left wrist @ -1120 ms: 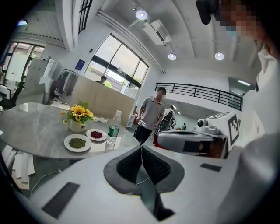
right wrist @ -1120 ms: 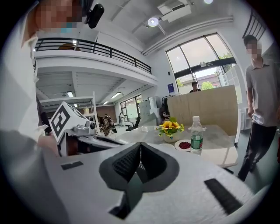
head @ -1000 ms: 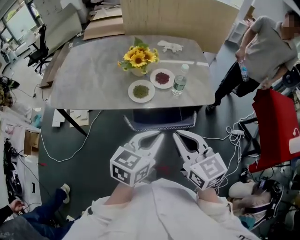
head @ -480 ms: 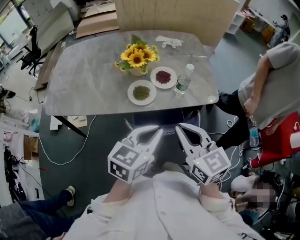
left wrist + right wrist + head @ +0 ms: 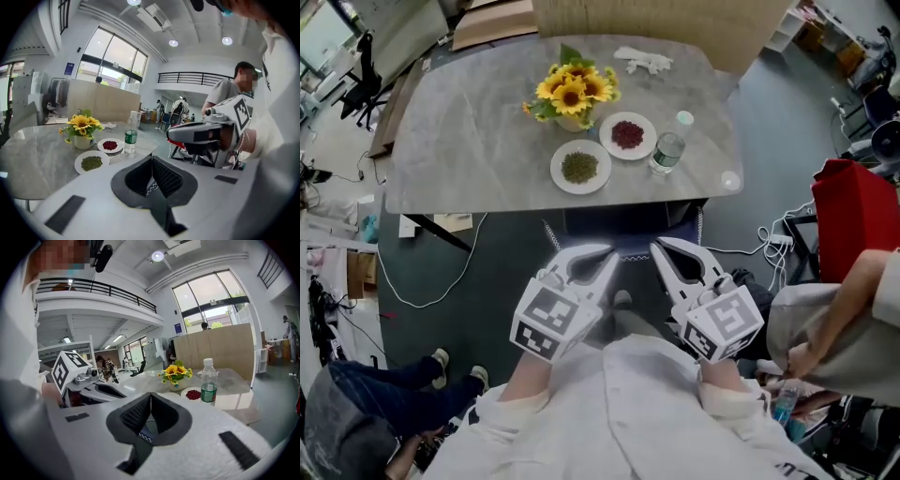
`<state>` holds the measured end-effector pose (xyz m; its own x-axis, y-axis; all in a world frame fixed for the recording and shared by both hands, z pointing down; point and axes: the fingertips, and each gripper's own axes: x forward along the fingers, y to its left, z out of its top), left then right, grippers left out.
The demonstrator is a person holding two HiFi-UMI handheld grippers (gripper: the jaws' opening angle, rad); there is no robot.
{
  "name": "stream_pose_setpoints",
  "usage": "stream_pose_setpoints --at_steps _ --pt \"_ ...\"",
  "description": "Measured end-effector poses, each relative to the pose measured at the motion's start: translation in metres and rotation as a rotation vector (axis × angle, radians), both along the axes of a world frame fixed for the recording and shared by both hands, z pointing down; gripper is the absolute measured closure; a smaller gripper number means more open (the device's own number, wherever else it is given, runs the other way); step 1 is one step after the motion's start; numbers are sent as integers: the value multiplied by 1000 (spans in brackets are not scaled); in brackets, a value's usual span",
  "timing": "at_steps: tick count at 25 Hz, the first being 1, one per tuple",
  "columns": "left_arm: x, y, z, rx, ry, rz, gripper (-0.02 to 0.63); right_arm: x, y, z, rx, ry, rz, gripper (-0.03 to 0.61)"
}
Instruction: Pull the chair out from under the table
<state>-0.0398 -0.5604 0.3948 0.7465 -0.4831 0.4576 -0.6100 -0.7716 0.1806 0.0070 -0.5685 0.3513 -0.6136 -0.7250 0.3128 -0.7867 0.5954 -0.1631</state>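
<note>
The dark chair [image 5: 628,225] stands tucked under the near edge of the grey table [image 5: 469,141]; only its back and pale stitched rim show. My left gripper [image 5: 607,253] and right gripper [image 5: 659,246] hover side by side just above that rim, tips pointing at the table. Both are shut, pads pressed together with nothing between them. In the left gripper view the jaws [image 5: 151,161] meet, and a strip of zigzag stitching shows below them. The right gripper view shows its jaws [image 5: 151,399] closed too, with blue-grey fabric beyond.
On the table stand sunflowers [image 5: 570,94], a plate of green beans [image 5: 580,167], a plate of red beans [image 5: 626,135] and a water bottle [image 5: 669,150]. A person [image 5: 834,319] crouches at the right by a red bag [image 5: 853,225]. Another person's legs [image 5: 384,384] are at the left. A cable [image 5: 422,291] lies on the floor.
Both grippers have moved forward and lower, toward the chair's back, still shut. The person at the right went from standing by the table to crouching near my right side.
</note>
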Motion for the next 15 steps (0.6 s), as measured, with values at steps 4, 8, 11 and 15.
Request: stream_pose_setpoints --at_steps 4,8,11,15 --pt "-3 -3 11 23 -80 0 597 7 -3 9 -19 10 -4 575" --pt "-4 -5 23 34 -141 15 597 12 -5 22 -42 50 -21 575" --pt "1 -3 32 3 -149 56 595 13 -4 34 -50 115 -52 574" --pt "2 -2 45 19 -244 105 594 7 2 47 -59 195 -149 574"
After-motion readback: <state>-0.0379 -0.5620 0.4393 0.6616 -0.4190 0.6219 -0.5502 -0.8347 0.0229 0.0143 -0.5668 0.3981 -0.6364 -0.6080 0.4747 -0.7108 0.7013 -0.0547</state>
